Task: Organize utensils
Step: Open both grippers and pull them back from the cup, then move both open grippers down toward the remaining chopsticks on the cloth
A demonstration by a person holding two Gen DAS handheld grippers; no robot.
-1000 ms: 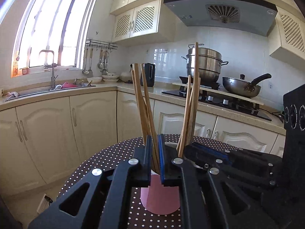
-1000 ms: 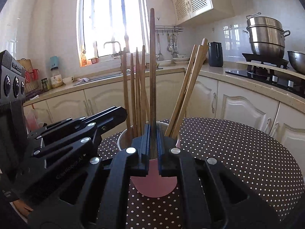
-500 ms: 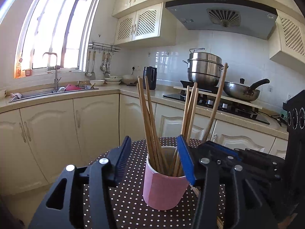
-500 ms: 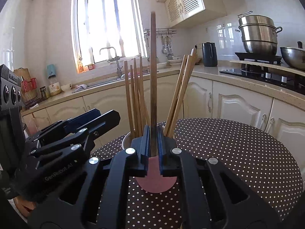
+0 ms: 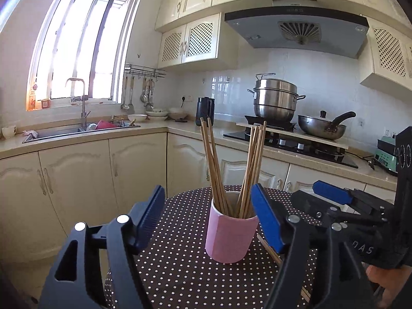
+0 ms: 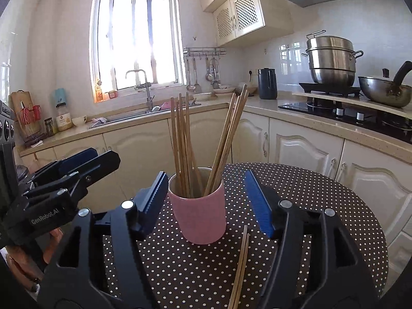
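While wooden chopsticks [image 6: 183, 144] stand in pink cup [image 6: 199, 213] on round polka-dot table [image 6: 322, 206], two loose chopsticks [image 6: 240, 265] lie beside it. Left gripper [image 5: 207, 221], right gripper [image 6: 204, 202] jaws spreading, nothing pinched. Beyond: cream cabinets [image 5: 77, 180], sink [image 5: 77, 131], stove [image 5: 291, 144], steamer pot [image 6: 332, 59].

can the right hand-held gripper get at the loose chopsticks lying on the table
Probably yes. The loose chopsticks lie bare on the dotted tablecloth, just under the right hand-held gripper, whose jaws are opening and empty. The pink cup stands behind them.
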